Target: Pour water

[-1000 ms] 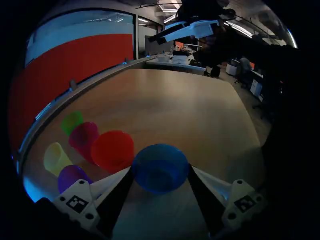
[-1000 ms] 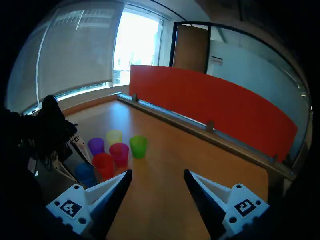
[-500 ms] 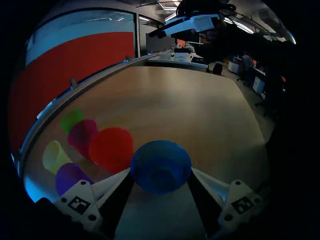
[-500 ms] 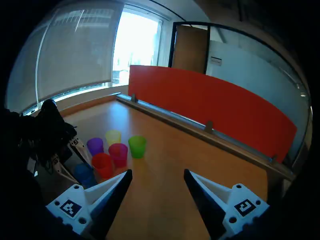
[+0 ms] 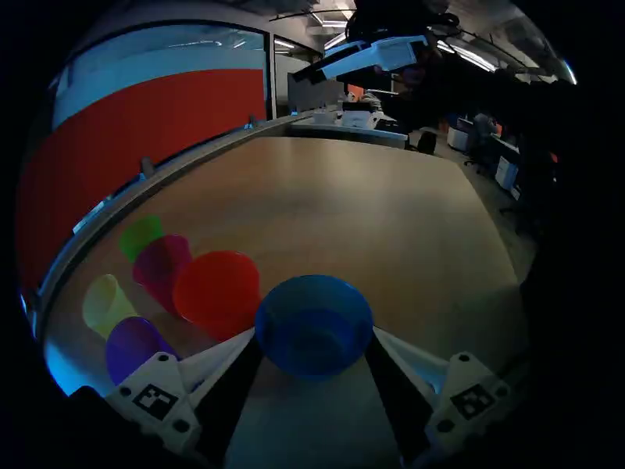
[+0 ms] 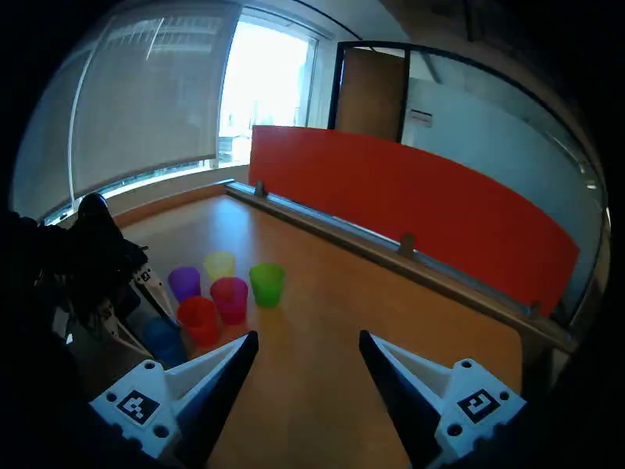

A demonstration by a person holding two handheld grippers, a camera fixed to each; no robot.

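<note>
A blue cup (image 5: 314, 316) sits upright between the fingers of my left gripper (image 5: 312, 338), and both fingers press on its sides. Just left of it stand a red cup (image 5: 217, 289), a magenta cup (image 5: 162, 264), a green cup (image 5: 140, 235), a yellow cup (image 5: 105, 305) and a purple cup (image 5: 131, 348). My right gripper (image 6: 308, 344) hangs open over the wooden table (image 6: 328, 313) with nothing between its fingers. The right gripper view has the same cup cluster at lower left, the green cup (image 6: 267, 283) nearest, with the blue cup (image 6: 164, 341) held by the left gripper (image 6: 148, 309).
An orange partition (image 6: 422, 207) on a rail runs along the table's far side. A bright window with blinds (image 6: 266, 94) is at the back. Desks and chairs (image 5: 484, 148) stand beyond the table's end. The right gripper (image 5: 375, 56) shows high above the table in the left gripper view.
The blue cup looks slightly larger and higher between the left fingers. In the right gripper view the cups have drifted a little to the left. The right gripper stays open.
</note>
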